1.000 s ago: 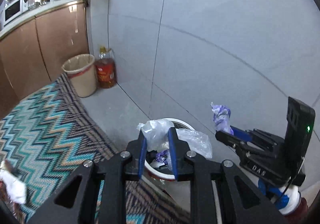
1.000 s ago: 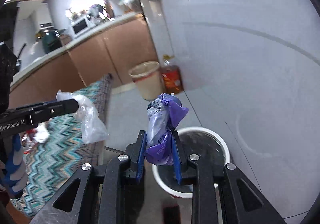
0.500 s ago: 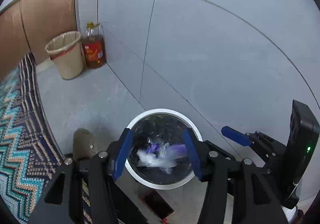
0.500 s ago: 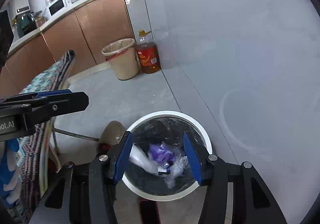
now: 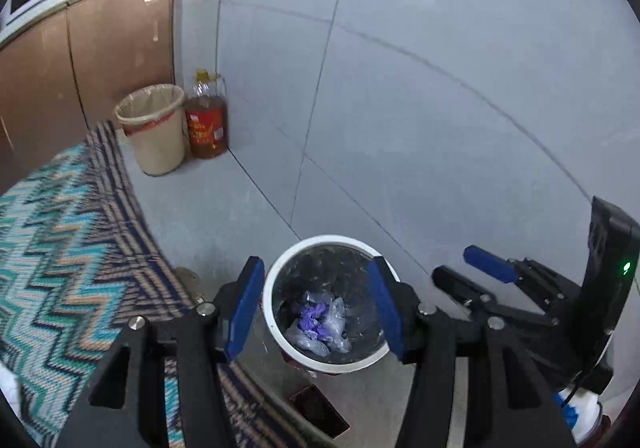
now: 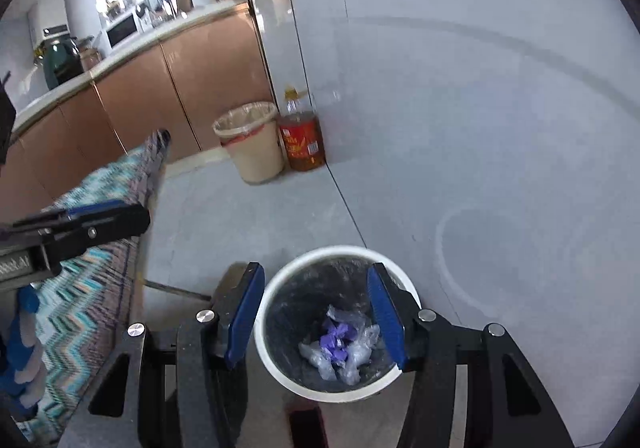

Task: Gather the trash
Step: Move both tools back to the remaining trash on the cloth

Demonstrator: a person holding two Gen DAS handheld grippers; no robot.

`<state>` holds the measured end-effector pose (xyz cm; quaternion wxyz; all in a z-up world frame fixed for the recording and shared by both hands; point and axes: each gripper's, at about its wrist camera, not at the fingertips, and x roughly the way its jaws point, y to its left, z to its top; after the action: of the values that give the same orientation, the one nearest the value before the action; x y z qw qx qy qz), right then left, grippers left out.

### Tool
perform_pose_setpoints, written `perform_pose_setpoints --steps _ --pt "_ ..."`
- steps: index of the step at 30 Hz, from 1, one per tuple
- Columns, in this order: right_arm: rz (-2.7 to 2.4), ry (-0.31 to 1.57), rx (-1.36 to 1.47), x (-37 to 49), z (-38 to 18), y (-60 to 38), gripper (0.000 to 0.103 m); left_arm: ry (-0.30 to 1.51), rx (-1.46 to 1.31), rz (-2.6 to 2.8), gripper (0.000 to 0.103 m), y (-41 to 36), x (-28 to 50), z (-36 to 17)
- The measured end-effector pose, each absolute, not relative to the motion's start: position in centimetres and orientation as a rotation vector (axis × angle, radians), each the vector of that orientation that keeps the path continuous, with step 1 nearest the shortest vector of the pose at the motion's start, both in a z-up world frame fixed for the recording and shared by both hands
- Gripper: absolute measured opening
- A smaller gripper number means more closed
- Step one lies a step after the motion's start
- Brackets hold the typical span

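Observation:
A white-rimmed trash bin (image 5: 276, 276) with a dark liner stands on the grey floor, also in the right wrist view (image 6: 280, 272). Crumpled clear plastic and a purple wrapper (image 5: 318, 322) lie at its bottom, seen too in the right wrist view (image 6: 340, 344). My left gripper (image 5: 316, 310) is open and empty above the bin. My right gripper (image 6: 316, 314) is open and empty above it as well, and shows at the right of the left wrist view (image 5: 472, 268).
A zigzag-patterned cloth (image 5: 60, 248) covers a surface at the left. A beige lined bin (image 5: 154, 127) and an oil bottle (image 5: 206, 119) stand by the tiled wall. Brown kitchen cabinets (image 6: 160, 87) run behind. A small dark object (image 5: 320, 410) lies beside the bin.
Both grippers held trash a second ago, opened and dropped it into the bin. Since then both have lifted a little and stayed open; the trash has settled at the bottom.

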<state>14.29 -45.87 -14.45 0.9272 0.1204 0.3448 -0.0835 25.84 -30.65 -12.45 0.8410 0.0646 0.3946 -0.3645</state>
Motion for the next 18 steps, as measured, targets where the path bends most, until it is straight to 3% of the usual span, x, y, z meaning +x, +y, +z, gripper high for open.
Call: perform_pose_setpoints --steps 15,18 --pt "-0.027 0.463 0.147 9.7 -3.6 -37.2 0.059 0.579 -0.012 -0.669 0.052 -16.3 20.2 -3.5" --pt "0.007 0.43 0.129 9.3 -2.2 -35.5 0.059 0.566 -0.035 -0.64 0.058 -13.2 19.4 -2.7"
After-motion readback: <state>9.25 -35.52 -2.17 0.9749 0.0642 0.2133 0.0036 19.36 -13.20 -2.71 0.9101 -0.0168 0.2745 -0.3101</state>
